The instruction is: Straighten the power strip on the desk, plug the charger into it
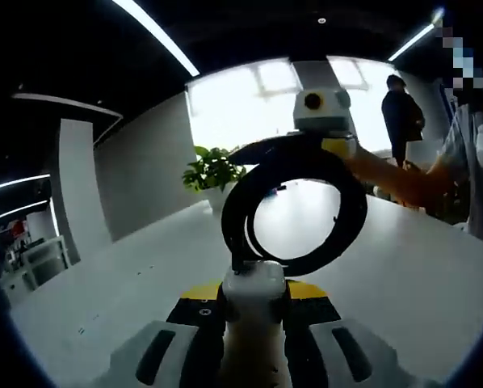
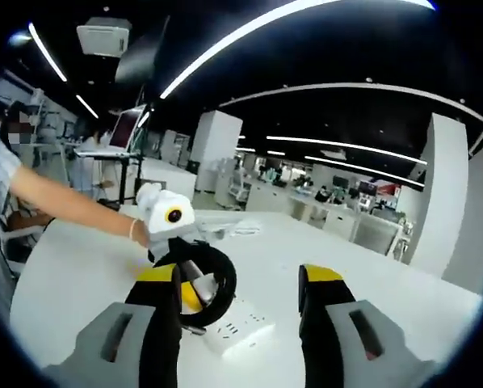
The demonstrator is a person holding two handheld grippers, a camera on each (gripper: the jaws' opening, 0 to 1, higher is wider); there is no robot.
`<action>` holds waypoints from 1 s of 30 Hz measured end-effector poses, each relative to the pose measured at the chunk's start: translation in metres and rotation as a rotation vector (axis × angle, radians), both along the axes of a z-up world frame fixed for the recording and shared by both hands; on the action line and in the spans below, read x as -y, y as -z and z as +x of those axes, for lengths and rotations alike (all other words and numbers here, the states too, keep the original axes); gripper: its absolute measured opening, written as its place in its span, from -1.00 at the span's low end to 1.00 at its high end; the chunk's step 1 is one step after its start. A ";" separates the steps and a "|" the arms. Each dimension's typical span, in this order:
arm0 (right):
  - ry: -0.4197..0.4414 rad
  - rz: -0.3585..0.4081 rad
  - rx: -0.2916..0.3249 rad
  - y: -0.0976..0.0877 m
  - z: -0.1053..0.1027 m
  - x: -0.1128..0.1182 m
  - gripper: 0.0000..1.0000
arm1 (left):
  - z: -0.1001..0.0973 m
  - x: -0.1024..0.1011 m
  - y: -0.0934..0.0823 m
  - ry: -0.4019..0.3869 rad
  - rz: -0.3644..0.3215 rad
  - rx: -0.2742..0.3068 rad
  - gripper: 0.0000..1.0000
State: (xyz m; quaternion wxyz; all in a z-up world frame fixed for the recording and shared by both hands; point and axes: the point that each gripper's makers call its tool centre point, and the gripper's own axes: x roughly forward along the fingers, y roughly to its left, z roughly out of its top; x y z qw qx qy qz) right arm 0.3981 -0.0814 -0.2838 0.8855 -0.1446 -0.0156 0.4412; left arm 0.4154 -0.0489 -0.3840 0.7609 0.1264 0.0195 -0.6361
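Note:
My left gripper (image 1: pixel 254 297) is shut on a white charger (image 1: pixel 254 284), held above the desk. The charger's black cable (image 1: pixel 350 214) curls up from it in a round coil. In the right gripper view that coil (image 2: pixel 222 279) hangs by the left gripper (image 2: pixel 186 295), just above a white power strip (image 2: pixel 240 330) lying on the white desk (image 2: pixel 80 275). My right gripper (image 2: pixel 240 279) is open, its yellow-tipped jaws standing either side of the strip and coil. From the left gripper view, the right gripper (image 1: pixel 338 147) sits by the coil's top edge.
A potted green plant (image 1: pixel 212 171) stands at the desk's far edge. A person (image 1: pixel 403 121) stands by the bright window behind. The bare arm (image 2: pixel 72 206) of the person holding the grippers reaches across the desk. More desks and monitors (image 2: pixel 346 218) fill the room beyond.

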 end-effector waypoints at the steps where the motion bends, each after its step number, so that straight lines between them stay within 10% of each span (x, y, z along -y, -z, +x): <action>1: -0.001 0.009 0.003 -0.001 0.000 -0.001 0.23 | 0.000 0.000 0.000 -0.001 0.001 0.001 -0.49; 6: 0.037 -0.004 0.102 -0.008 0.006 -0.001 1.00 | 0.000 0.000 0.000 -0.004 0.008 0.003 -0.49; 13: 0.055 -0.052 0.176 -0.011 0.006 0.005 1.00 | 0.001 0.000 -0.001 -0.010 0.008 0.004 -0.49; 17: 0.013 0.050 0.205 -0.025 0.010 0.009 1.00 | 0.001 0.000 -0.001 -0.008 0.007 0.005 -0.49; 30: -0.102 0.149 0.110 -0.011 0.040 0.019 1.00 | 0.001 -0.001 -0.001 -0.003 0.001 0.006 -0.49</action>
